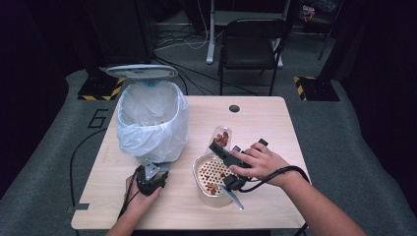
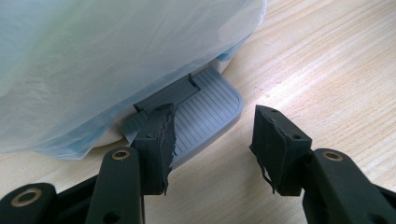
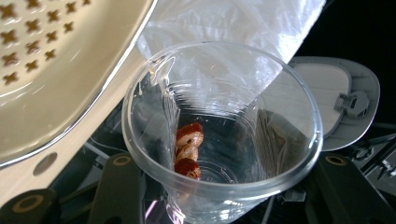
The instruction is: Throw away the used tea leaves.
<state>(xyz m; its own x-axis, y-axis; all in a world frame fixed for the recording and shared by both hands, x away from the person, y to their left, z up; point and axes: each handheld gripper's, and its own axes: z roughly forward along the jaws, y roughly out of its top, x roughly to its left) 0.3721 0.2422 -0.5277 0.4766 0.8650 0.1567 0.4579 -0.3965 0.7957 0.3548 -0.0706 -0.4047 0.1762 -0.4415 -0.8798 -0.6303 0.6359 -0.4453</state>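
The left gripper (image 1: 150,183) pressed the bin's grey ribbed pedal (image 2: 205,109), its jaws apart with nothing between them. The right gripper (image 1: 227,153) clamped a clear plastic cup (image 3: 224,135) holding reddish-brown pieces (image 3: 187,154), tilted above the perforated cream strainer bowl (image 1: 212,173). Beyond stood the white-bagged bin (image 1: 152,118), lid up.

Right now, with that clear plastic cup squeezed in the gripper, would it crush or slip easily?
The clear plastic cup looks thin-walled, so it probably flexes and could buckle under a hard squeeze. Its glossy surface may be slippery. Holding just a few red pieces, it is likely very light.
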